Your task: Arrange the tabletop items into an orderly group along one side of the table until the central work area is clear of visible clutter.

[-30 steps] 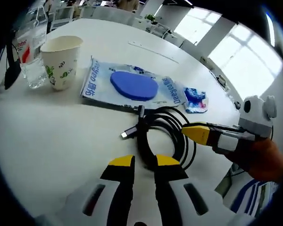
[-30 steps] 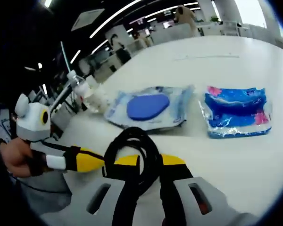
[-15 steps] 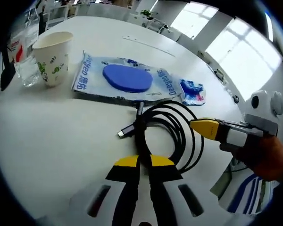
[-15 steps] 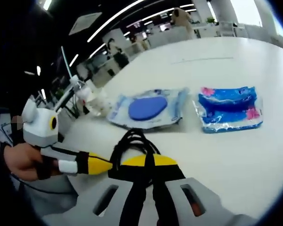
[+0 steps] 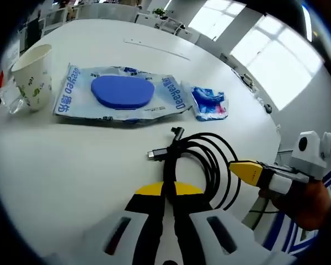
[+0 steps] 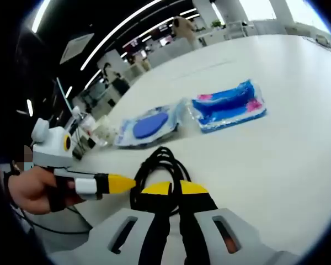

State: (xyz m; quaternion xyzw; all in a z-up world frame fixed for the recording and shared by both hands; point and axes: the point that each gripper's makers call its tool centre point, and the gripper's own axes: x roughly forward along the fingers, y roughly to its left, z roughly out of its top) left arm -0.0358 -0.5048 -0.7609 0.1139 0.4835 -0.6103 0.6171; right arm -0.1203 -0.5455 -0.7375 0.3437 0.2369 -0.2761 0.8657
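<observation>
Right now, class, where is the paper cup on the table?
In the left gripper view, the paper cup stands at the far left of the white table, just left of the clear packet holding a blue pad.

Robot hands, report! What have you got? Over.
Left gripper and right gripper both shut on black cable. Wipes pack lies beyond, apart. Over.

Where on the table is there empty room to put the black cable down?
Bare table lies in front of the mat packet and paper cup, left of the cable. More lies past the blue pack. It is crowded where both grippers pinch the cable.
</observation>
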